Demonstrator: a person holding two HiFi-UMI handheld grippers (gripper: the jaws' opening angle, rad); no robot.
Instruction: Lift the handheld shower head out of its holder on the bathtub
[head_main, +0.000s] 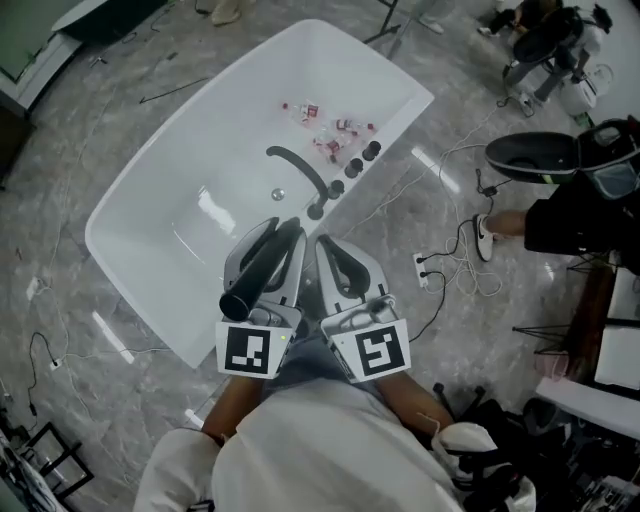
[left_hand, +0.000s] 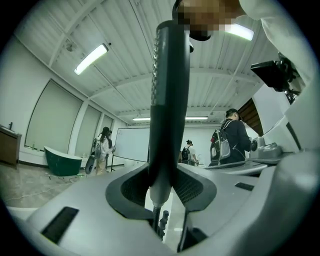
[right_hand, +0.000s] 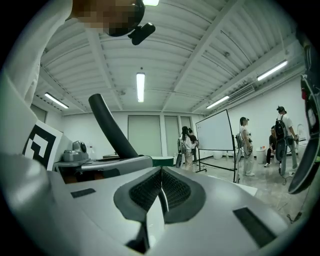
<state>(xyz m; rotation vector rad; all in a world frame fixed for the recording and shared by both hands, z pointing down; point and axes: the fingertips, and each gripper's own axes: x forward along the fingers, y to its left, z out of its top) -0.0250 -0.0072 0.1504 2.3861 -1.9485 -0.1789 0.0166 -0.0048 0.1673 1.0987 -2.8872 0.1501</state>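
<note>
In the head view my left gripper (head_main: 280, 236) is raised close under the camera and shut on the dark, rod-shaped shower head (head_main: 258, 272), which slants back toward me. In the left gripper view the shower head (left_hand: 170, 100) stands upright between the pads, its hose end (left_hand: 156, 220) hanging below my left gripper (left_hand: 161, 187). Far beneath lies the white bathtub (head_main: 150, 200) with its dark spout (head_main: 300, 170), knobs (head_main: 355, 165) and a round dark fitting (head_main: 316, 211) on the rim. My right gripper (head_main: 335, 250) (right_hand: 161, 192) is beside the left one, shut and empty; the shower head (right_hand: 111, 127) shows at its left.
Small bottles (head_main: 325, 130) lie in the tub's far end. Cables and a power strip (head_main: 422, 268) run over the marble floor to the right, near a person's foot (head_main: 485, 235) and a black chair (head_main: 545, 155). Several people and a whiteboard (right_hand: 215, 132) stand across the room.
</note>
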